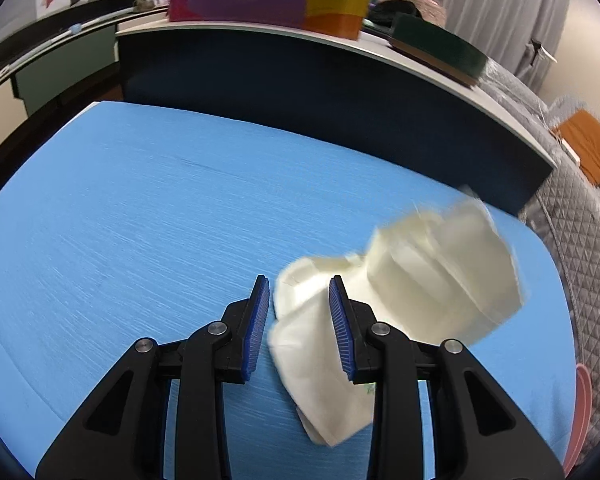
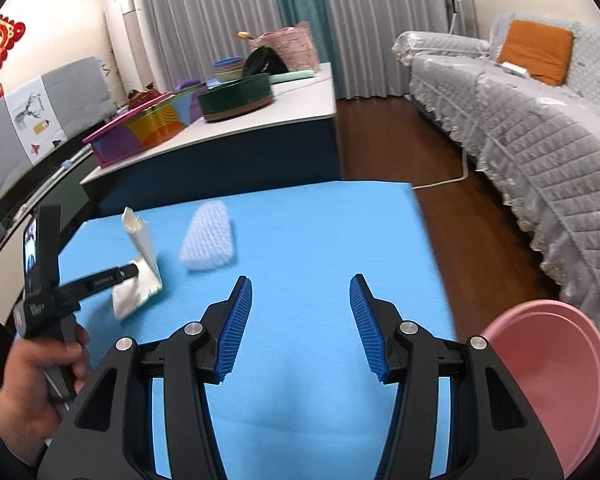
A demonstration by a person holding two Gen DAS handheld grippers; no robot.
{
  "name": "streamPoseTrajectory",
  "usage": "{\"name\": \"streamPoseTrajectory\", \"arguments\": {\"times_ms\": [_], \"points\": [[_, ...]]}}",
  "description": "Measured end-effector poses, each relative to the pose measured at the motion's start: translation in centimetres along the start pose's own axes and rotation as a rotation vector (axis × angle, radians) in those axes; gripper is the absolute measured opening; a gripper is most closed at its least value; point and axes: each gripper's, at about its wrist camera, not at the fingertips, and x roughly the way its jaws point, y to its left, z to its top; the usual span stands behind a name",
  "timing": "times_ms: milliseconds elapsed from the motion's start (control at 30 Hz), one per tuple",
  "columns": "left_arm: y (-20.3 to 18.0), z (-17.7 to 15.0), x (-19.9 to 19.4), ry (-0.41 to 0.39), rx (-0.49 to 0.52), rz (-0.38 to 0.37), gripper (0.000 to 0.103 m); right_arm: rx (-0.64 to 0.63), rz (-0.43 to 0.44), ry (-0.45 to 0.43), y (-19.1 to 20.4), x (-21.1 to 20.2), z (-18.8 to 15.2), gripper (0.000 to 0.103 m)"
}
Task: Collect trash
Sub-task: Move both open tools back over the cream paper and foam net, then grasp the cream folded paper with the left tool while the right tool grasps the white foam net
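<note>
My left gripper [image 1: 299, 322] stands narrow over the blue mat [image 1: 140, 220], and the crumpled cream paper wrapper [image 1: 400, 280] has its near flap lying in the gap between the two blue pads [image 1: 257, 328]. In the left wrist view the flap sits close against the right pad and clear of the left one; I cannot tell whether the pads actually press it. The wrapper's bulk spreads away to my 2 o'clock, past the right finger, blurred at its far edge. From the right wrist view, the same wrapper [image 2: 140, 264] stands partly upright at the left gripper's tip [image 2: 130, 270], with my left hand [image 2: 28, 380] on the handle at 8 o'clock. My right gripper [image 2: 300, 330] is held wide, nothing between its pads, only bare mat [image 2: 320, 240] under it. A white knitted pad [image 2: 209, 236] lies on the mat at 11 o'clock from the right jaws, well ahead of them and just beside the wrapper. A pink basin [image 2: 556, 380] sits at 4 o'clock, off the mat's edge. A grey-covered sofa [image 2: 540, 140] runs along at 2 o'clock.
</note>
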Motion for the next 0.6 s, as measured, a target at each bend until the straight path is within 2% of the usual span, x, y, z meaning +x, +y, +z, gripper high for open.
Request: {"name": "streamPoseTrajectory", "arguments": {"times_ms": [167, 267, 400, 600], "points": [[1.0, 0.9, 0.5, 0.012, -0.031, -0.026, 0.031, 0.008, 0.071, 0.04, 2.2, 3.8, 2.1, 0.052], [1.2, 1.1, 1.4, 0.044, -0.041, -0.06, 0.031, 0.006, 0.091, 0.073, 3.8, 6.7, 3.2, 0.056], [1.2, 1.2, 1.6, 0.049, -0.038, -0.08, 0.031, -0.009, 0.108, 0.124, 5.1, 9.7, 3.6, 0.061], [1.3, 1.4, 1.7, 0.053, -0.04, -0.096, 0.031, -0.042, 0.127, 0.187, 6.4, 13.0, 3.3, 0.062]]}}
